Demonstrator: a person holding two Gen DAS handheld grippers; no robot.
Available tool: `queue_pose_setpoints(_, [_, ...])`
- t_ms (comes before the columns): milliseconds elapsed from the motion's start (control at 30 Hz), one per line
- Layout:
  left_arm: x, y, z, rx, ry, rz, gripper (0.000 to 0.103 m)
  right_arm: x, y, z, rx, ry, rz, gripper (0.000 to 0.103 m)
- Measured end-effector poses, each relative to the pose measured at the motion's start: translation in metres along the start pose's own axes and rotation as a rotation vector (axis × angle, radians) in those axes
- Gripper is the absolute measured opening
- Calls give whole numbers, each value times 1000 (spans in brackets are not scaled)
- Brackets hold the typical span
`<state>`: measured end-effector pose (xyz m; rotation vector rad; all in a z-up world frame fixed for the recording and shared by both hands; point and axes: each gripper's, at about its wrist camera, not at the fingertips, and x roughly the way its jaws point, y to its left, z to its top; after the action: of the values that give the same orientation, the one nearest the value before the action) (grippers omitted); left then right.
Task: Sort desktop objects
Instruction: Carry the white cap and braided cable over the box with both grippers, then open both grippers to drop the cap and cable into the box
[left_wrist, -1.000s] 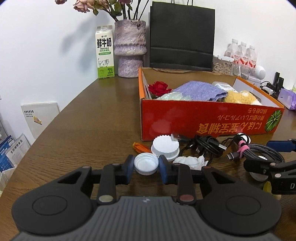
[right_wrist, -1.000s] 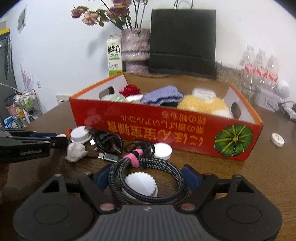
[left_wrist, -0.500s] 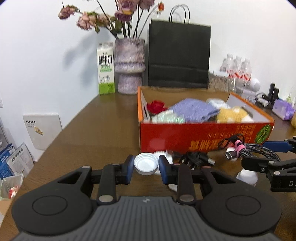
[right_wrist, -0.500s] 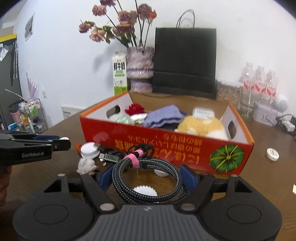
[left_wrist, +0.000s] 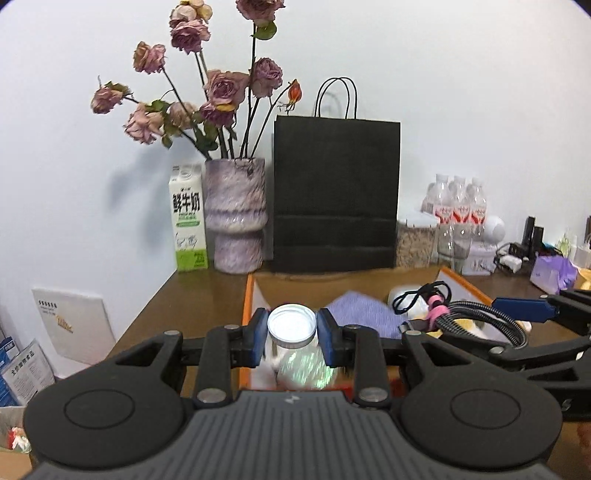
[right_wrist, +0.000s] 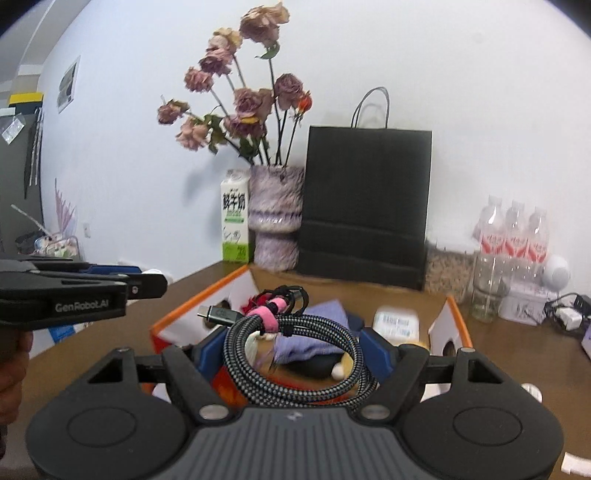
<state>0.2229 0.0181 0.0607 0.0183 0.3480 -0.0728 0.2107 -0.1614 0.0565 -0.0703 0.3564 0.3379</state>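
Both views are taken from wrist cams, aimed fwd along the fingers, close above the orange box (left_wrist: 246, 295) (near rim cropped). Shared btw views: vase (right_wrist: 275, 216), black bag (left_wrist: 336, 192), back wall.

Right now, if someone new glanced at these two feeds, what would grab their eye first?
Probably the white cap pinched between the left gripper's blue fingers, held over the near end of the orange box. Next, the coiled braided cable with its pink tie, held in the right gripper above the same box. Behind both, the dried roses in the purple vase and the black paper bag stand against the wall.
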Motion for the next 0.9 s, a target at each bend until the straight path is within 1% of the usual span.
queue_pose_setpoints(233, [48, -10, 20, -26, 4, 13, 30, 46, -14, 16, 26, -23, -56, 75])
queue_pose_setpoints(367, [79, -15, 26, -39, 24, 16, 30, 78, -24, 23, 43, -9, -66, 75])
queue_pose_setpoints(567, [123, -15, 28, -76, 85, 30, 30, 119, -37, 30, 39, 31, -71, 75])
queue_pose_setpoints(633, [135, -15, 26, -73, 113, 38, 30, 131, -39, 31, 27, 50, -75, 75])
queue_pose_setpoints(800, [153, -14, 17, -61, 171, 49, 30, 152, -42, 27, 15, 105, -68, 75])
queue_pose_setpoints(900, [162, -12, 12, -60, 210, 57, 30, 157, -41, 23, 5, 130, -71, 75])
